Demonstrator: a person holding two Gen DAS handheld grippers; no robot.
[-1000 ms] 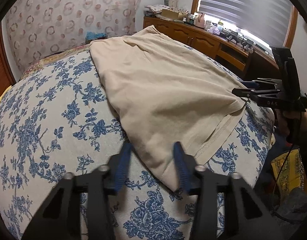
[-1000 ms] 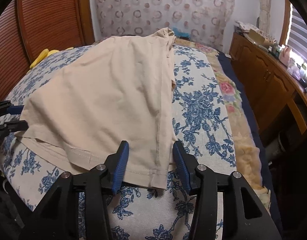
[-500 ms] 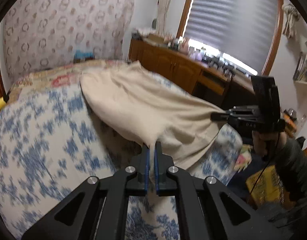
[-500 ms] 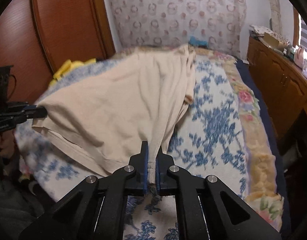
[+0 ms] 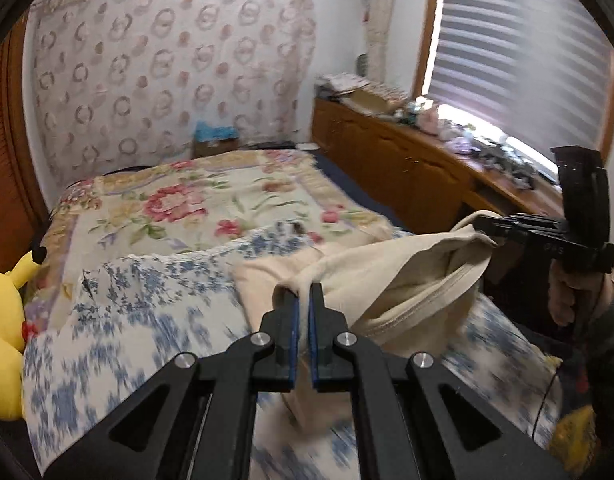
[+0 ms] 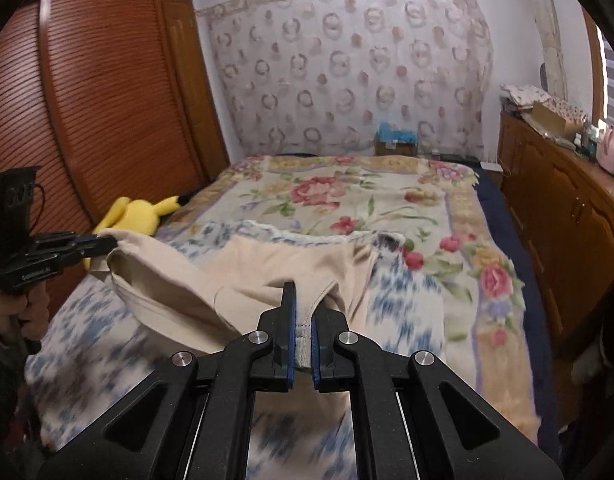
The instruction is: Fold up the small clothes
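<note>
Beige garment (image 5: 407, 280): hanging between two claws above the blue-flowered bedspread (image 5: 119, 320), its far part lying on the bed. Left claw (image 5: 302, 300): jaws pinching tight on one hem corner, cloth showing between the blue pads (image 5: 293, 332). Right claw (image 6: 302, 312): jaws likewise clamping the stitched hem at the other corner. Yellow plush toy (image 6: 141, 212): lying beside the wooden wardrobe (image 6: 87, 100).

Bed (image 6: 387, 200): yellow plush toy (image 6: 141, 214) at its left edge, wooden dresser (image 6: 567, 208) along its right, louvered wardrobe (image 6: 87, 100) left.
</note>
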